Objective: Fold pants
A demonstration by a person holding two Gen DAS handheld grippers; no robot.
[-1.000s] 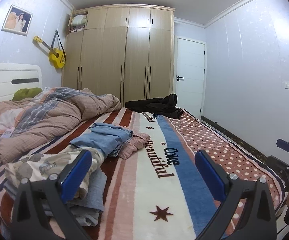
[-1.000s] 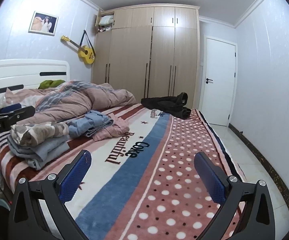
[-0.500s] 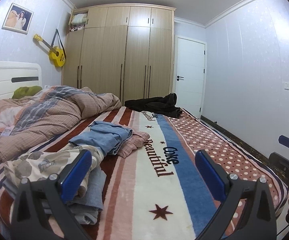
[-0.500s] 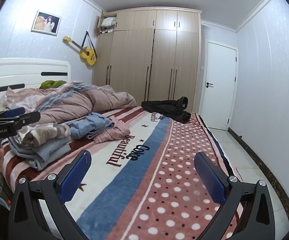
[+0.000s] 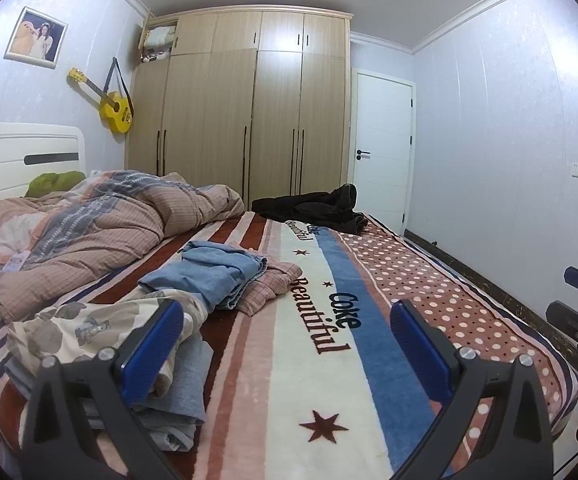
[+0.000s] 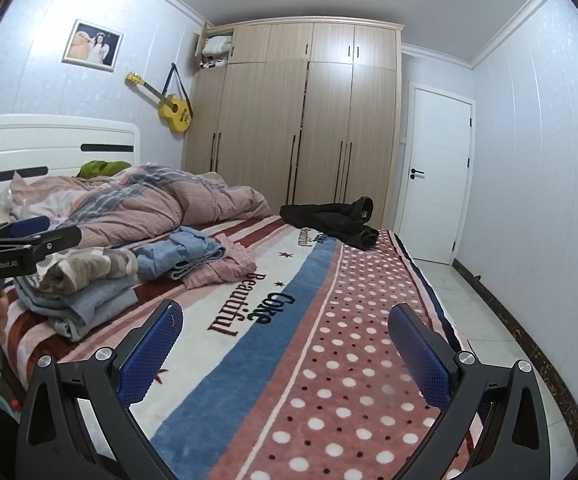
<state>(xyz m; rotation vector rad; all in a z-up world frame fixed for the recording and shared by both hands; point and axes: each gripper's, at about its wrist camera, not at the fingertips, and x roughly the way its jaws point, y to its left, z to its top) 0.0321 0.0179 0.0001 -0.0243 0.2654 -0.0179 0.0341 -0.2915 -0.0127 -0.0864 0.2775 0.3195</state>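
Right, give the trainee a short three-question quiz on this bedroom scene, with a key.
1. True or false: the left gripper is shut on cloth.
2. What lies at the far end of the blanket, near the door: A) black garment B) guitar C) pillow?
3. Fill in: the blue garment lies partly on a ___ checked one.

Key: 1 false, both it and the right gripper are open and empty. 2 A. 3 pink.

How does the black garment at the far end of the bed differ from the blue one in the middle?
The black garment is dark, spread loose and crumpled near the wardrobe end; the blue garment is pale, bunched, and lies partly on a pink checked garment. The black one lies alone; the blue one sits beside a folded stack. Both rest on the blanket, unfolded and untouched.
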